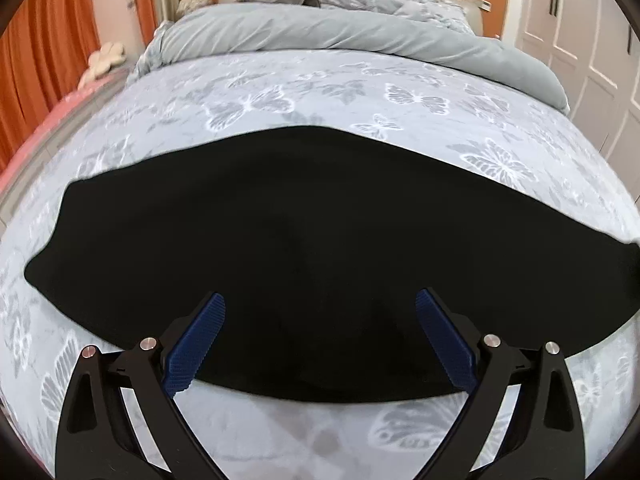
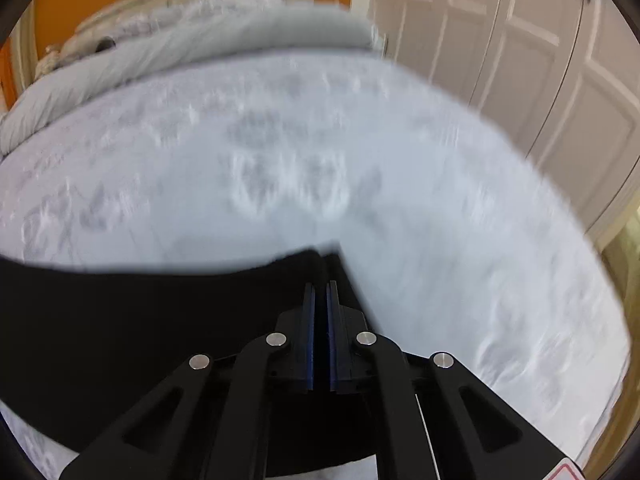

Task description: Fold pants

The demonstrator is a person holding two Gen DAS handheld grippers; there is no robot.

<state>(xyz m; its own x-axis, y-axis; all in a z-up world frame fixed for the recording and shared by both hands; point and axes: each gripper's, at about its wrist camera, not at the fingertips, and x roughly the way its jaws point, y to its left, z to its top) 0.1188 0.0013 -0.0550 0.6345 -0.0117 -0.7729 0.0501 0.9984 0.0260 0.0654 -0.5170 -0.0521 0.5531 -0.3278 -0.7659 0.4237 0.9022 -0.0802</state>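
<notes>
The black pants (image 1: pixel 304 248) lie spread across the bed in the left wrist view, stretching from left to right. My left gripper (image 1: pixel 320 308) is open just above their near edge, its blue pads (image 1: pixel 196 344) wide apart and empty. In the right wrist view, which is blurred by motion, my right gripper (image 2: pixel 321 286) is shut on the right end of the pants (image 2: pixel 140 320), and the black cloth runs off to the left from its blue pads (image 2: pixel 310 336).
The bed has a light grey sheet with butterfly print (image 1: pixel 400 96). A grey duvet (image 1: pixel 320 28) is bunched at the head end. White wardrobe doors (image 2: pixel 520 60) stand to the right. Orange curtains (image 1: pixel 52 48) hang at the left.
</notes>
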